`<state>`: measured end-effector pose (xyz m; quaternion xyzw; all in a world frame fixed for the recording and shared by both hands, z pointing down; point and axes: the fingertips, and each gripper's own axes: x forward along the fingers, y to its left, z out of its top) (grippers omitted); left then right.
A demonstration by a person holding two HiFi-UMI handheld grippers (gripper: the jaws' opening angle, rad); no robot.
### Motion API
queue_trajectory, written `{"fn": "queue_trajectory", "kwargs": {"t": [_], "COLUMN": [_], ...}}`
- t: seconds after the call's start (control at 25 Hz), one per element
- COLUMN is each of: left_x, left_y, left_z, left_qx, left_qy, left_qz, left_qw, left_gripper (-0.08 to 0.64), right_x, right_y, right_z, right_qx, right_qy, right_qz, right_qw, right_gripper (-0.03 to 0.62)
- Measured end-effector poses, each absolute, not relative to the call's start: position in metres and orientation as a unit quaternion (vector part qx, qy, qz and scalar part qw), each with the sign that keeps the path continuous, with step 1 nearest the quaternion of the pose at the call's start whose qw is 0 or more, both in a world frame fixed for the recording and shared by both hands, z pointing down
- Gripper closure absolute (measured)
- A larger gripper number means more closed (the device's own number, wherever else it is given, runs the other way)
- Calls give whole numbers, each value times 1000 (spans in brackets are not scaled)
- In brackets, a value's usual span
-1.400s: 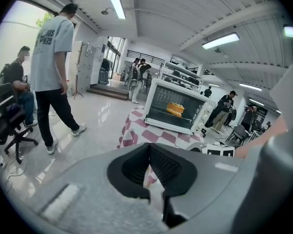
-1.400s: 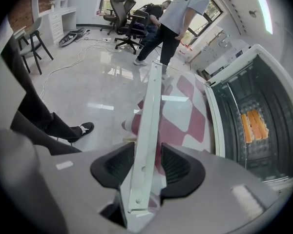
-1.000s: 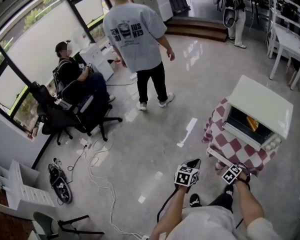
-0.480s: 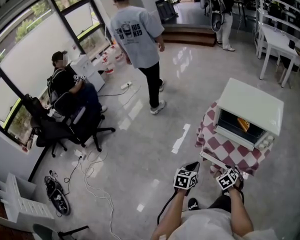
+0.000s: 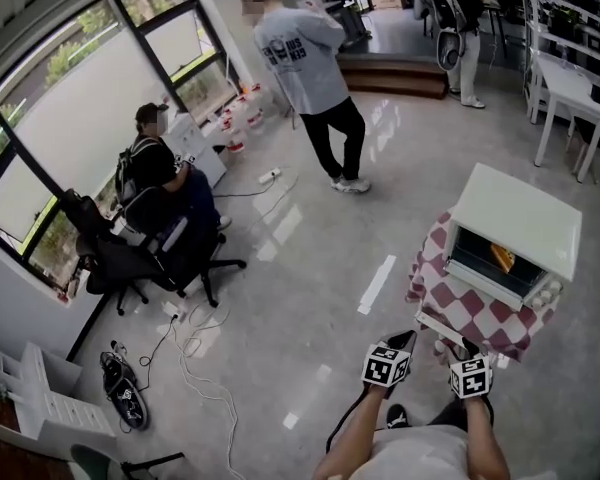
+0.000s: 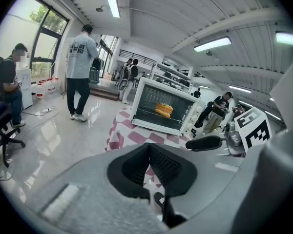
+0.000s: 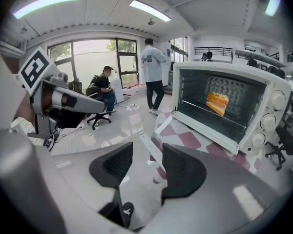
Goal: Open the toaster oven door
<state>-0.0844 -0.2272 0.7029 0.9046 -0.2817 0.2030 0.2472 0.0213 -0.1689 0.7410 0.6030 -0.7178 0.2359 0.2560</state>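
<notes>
Facing the toaster oven [image 6: 166, 108], left gripper [image 6: 149, 147] hangs apart.

Left hand-held gripper [image 6: 149, 150] pinched together, empty. Right hand-held gripper [image 7: 147, 164] wide apart, jaws just narrowed slightly, nothing gripped.

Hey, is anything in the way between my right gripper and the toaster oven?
Nothing visible. The right gripper, jaws open, just closing slightly and holding nothing, faces the toaster oven across the checkered cloth. Only a thin white strip lies low beside the cloth.
</notes>
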Motion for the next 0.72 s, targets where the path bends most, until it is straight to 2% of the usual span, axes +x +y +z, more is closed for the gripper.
{"fn": "queue_trajectory", "kwargs": {"t": [0.48,0.72], "left_x": [-84,-75], "left_y": [-226,-219], "left_z": [697,703], "left_qx": [910,911], "left_qy": [-271,-258], "left_qz": [200,209], "left_qw": [243,244], "left_gripper": [557,555], "right_x": [17,28], "right_y": [-172,-164], "right_z": [731,738], "right_qx": [623,624], "right_qy": [-712,-708], "right_qz": [257,271], "right_qw": [196,188], "right_gripper": [416,426]}}
